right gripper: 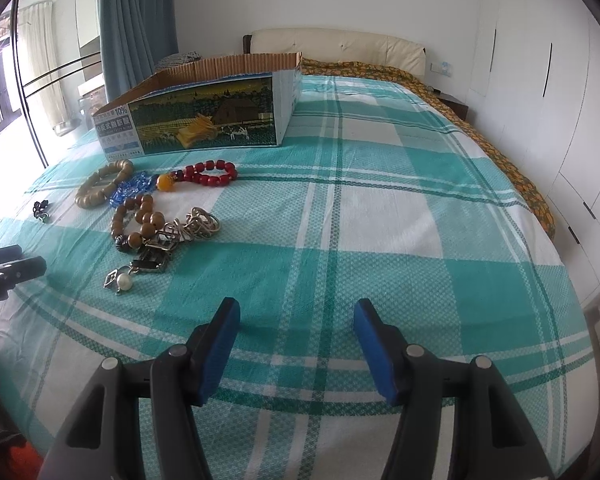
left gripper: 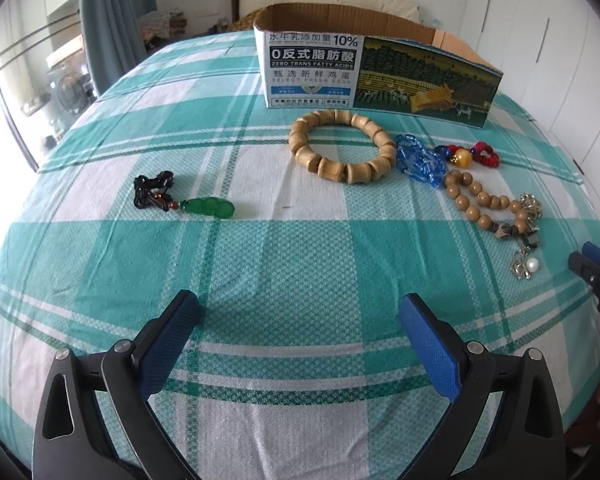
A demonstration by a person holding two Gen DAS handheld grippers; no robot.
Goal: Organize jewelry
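both claws gape above the bedspread, holding nothing.

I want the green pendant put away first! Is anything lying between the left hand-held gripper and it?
No. Only bare checked bedsheet lies between the open left hand-held gripper and the green pendant. The other jewelry sits off to the right.

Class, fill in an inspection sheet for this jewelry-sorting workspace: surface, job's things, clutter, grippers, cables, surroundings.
Surface: bed sheet, teal and white plaid.
Job's things: cardboard box, open-topped; wooden bracelet, blue chain, red bead bracelet, brown bead string, metal pieces with a pearl, green pendant lying apart.
Clutter: nothing seen.
Grippers: left gripper and right gripper open, empty.
Cables: nothing seen.
Surroundings: curtain, headboard, wardrobe.
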